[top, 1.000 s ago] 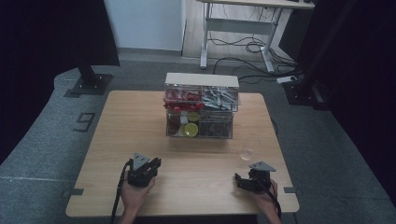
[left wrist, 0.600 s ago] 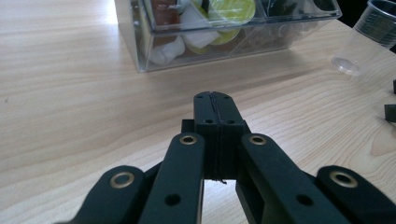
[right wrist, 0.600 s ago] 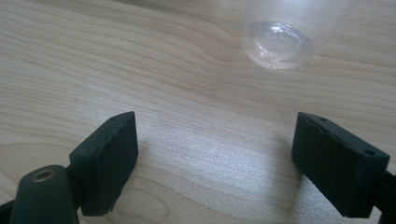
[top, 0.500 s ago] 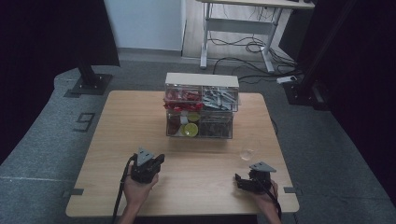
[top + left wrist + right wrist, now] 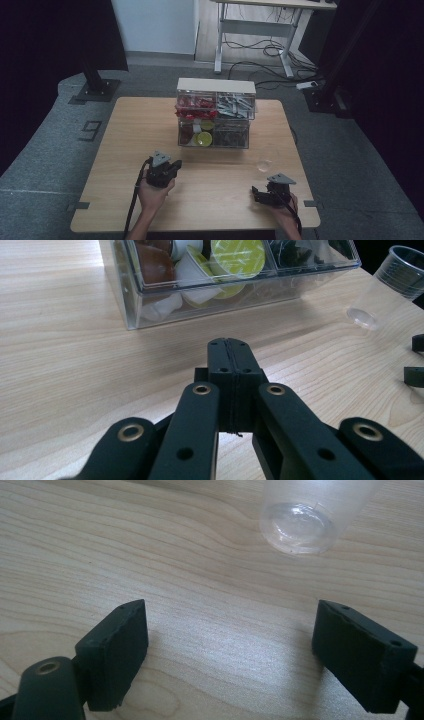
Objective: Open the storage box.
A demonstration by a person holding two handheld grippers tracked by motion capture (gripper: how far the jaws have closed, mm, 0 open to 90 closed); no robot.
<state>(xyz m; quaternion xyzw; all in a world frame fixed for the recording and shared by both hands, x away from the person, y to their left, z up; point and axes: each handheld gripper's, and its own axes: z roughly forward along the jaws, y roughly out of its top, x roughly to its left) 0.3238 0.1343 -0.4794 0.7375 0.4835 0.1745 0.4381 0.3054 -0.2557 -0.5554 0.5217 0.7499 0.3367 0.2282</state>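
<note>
A clear compartment box [image 5: 214, 119] stands at the middle back of the wooden table [image 5: 125, 130], holding red items, grey items, and coffee capsules such as a green-lidded one [image 5: 237, 255]. An empty clear plastic cup [image 5: 264, 164] stands right of the box and shows close up in the right gripper view [image 5: 307, 510]. My left gripper [image 5: 165, 169] is shut with nothing in it, its tip [image 5: 230, 357] pointing at the box front [image 5: 200, 295]. Near the front right edge, my right gripper [image 5: 268, 193] is open and empty [image 5: 230, 645], just short of the cup.
A hand holds each gripper at the table's front edge. In the left gripper view the cup [image 5: 387, 287] stands to the right, with the right gripper's black fingertips [image 5: 415, 375] at the frame edge. Beyond the table are a desk frame [image 5: 255, 30] and floor cables.
My left gripper has moved forward and a little to the right, closer to the box. The right gripper has hardly moved.
</note>
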